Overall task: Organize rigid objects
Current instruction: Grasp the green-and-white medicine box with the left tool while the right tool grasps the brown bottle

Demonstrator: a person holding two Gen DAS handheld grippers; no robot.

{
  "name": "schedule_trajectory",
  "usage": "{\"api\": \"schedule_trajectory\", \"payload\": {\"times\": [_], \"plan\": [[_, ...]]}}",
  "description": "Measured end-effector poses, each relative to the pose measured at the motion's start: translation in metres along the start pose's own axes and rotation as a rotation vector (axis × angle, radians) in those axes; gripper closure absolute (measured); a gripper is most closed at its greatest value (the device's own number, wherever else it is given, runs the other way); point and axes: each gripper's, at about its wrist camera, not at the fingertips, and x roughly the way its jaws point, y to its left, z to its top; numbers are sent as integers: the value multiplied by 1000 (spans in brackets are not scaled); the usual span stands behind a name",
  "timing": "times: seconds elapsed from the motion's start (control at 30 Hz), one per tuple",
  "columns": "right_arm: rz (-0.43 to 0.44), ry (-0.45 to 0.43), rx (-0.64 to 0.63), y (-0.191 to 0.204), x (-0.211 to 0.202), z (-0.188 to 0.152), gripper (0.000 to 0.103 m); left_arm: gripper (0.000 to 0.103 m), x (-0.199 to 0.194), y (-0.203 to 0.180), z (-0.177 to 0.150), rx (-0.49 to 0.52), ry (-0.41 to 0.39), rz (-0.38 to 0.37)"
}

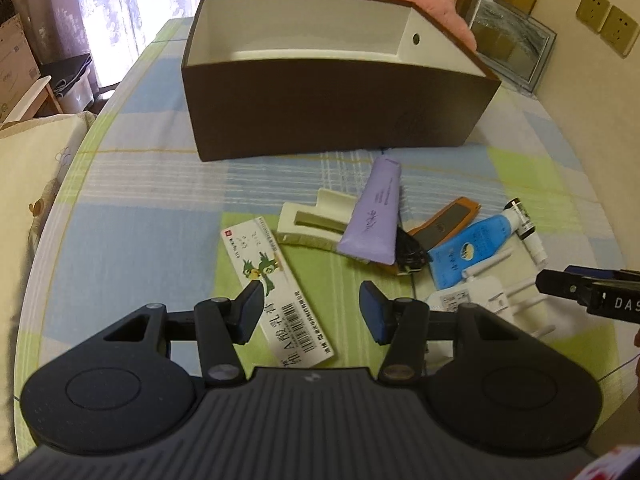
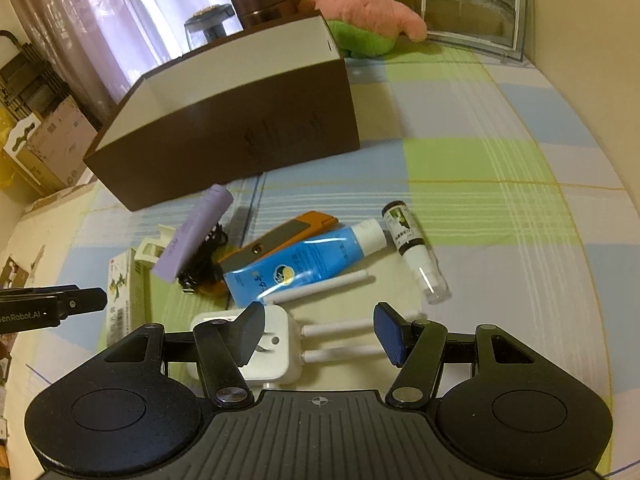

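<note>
A brown box (image 1: 336, 112) with a white inside stands open on the checked cloth; it also shows in the right wrist view (image 2: 240, 140). In front of it lie a white carton with a bird print (image 1: 276, 280), a cream clip (image 1: 308, 220), a purple tube (image 1: 374, 216), an orange case (image 1: 444, 220), a blue tube (image 2: 304, 264), a small spray bottle (image 2: 416, 252) and a white router with antennas (image 2: 272, 344). My left gripper (image 1: 312, 312) is open over the carton. My right gripper (image 2: 320, 332) is open over the router.
A pink star plush (image 2: 368, 4) and a framed picture (image 2: 472, 4) stand at the back of the table. A brown canister (image 2: 264, 0) and a glass jar (image 2: 208, 24) stand behind the box. A cushion (image 1: 36, 184) lies off the left edge.
</note>
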Motion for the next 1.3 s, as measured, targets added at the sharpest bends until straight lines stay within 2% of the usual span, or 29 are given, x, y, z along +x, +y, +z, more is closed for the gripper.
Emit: {"api": "schedule_trajectory", "payload": {"times": [0.4, 0.77, 0.9, 1.13, 1.3], "plan": [[-56, 17, 40, -26, 11, 0, 45, 54, 37, 6, -9, -17, 69, 55], [-84, 5, 53, -46, 18, 8, 46, 54, 62, 8, -3, 11, 63, 129], [-93, -6, 35, -53, 23, 14, 46, 54, 66, 12, 1, 23, 46, 131], [-109, -16, -49, -61, 38, 22, 46, 68, 71, 24, 4, 74, 36, 136], [-100, -26, -127, -62, 54, 27, 49, 68, 71, 38, 6, 73, 41, 139]]}}
